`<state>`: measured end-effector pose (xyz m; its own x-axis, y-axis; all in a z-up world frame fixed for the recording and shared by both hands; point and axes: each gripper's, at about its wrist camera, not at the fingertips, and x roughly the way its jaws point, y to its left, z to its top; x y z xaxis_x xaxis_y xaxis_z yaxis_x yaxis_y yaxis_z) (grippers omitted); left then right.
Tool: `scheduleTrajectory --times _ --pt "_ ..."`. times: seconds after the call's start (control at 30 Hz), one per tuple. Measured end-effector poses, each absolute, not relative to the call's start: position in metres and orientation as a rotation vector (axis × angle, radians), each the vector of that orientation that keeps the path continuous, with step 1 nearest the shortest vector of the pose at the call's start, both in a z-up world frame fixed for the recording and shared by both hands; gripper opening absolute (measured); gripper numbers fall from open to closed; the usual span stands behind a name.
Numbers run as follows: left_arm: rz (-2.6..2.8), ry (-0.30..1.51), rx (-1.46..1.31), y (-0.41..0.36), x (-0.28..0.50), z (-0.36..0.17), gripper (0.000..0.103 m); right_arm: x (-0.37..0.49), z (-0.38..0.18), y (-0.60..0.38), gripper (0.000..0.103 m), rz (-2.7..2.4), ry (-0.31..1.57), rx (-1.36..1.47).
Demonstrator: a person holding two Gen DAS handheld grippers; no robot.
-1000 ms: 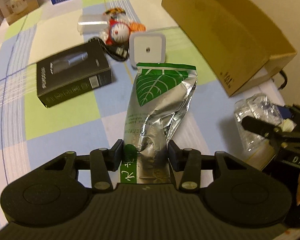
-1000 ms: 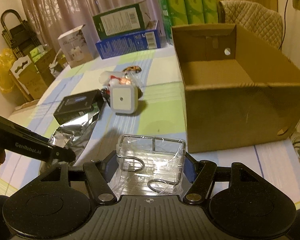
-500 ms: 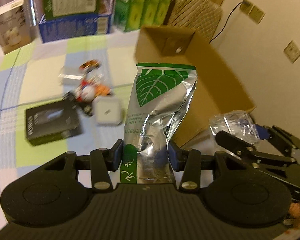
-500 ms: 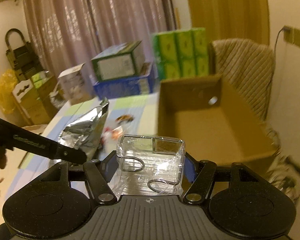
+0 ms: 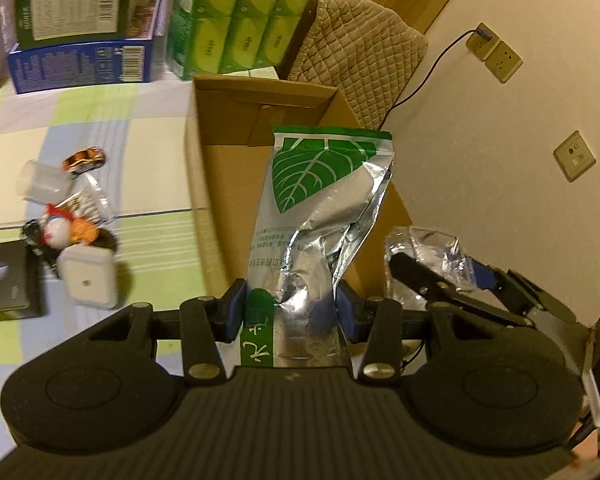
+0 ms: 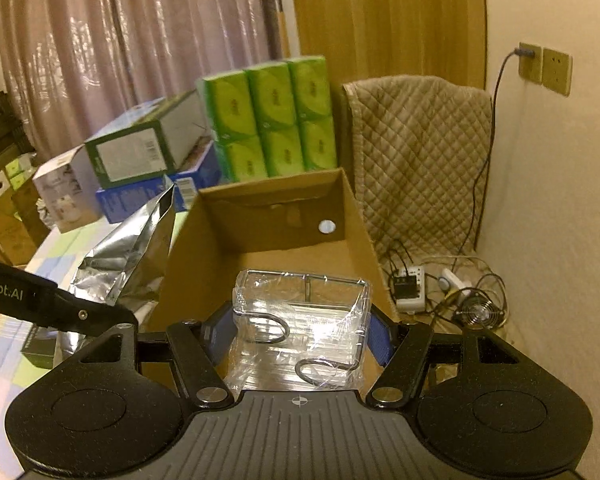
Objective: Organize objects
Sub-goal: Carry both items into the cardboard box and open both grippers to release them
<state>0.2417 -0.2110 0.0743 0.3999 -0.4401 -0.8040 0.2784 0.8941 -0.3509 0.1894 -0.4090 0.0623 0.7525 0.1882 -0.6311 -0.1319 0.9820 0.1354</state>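
- The left gripper (image 5: 291,312) is pinching the lower end of a silver pouch (image 5: 324,208) with a green leaf print; its two blue pads are pressing on the pouch from both sides.
- The pouch is standing up from the jaws, crumpled in the middle, and it is hanging in front of the open cardboard box (image 5: 228,152), off the table.
- The right gripper (image 6: 300,340) is gripping a wire rack wrapped in clear plastic (image 6: 300,332); the jaws are closed only as far as the width of the rack, and the blue pads are touching its two sides.
- The wrapped rack is sitting over the near edge of the box (image 6: 284,220), whose inside is showing bare brown cardboard.
- In the left wrist view the right gripper (image 5: 460,284) is appearing just beside the pouch, with the plastic wrap in its jaws.
- On the checkered tablecloth (image 5: 100,128), left of the box, a white square gadget (image 5: 88,280), a small toy figure (image 5: 60,232), a toy car (image 5: 85,157), a clear plastic case (image 5: 42,180) and a black box (image 5: 4,280) are lying close together.
- Green packs (image 6: 272,120) are standing stacked behind the box.
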Motion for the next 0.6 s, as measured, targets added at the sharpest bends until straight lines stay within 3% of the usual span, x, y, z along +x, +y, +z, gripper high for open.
scheduleTrajectory --times 0.3,0.37,0.4,0.6 --pt "-0.445 1.081 -0.183 -0.237 0.271 0.054 0.042 0.212 0.040 -0.425 0.063 0.171 0.738 0.101" --pt "-0.438 1.083 -0.212 -0.236 0.276 0.051 0.047 0.216 0.037 -0.426 0.063 0.170 0.741 0.106" --pt "-0.426 1.077 -0.223 -0.234 0.277 0.050 0.055 0.216 0.036 -0.426 0.063 0.171 0.744 0.109" --pt "-0.404 1.031 -0.200 -0.219 0.273 0.057 0.055 0.218 0.032 -0.423 0.063 0.181 0.755 0.116"
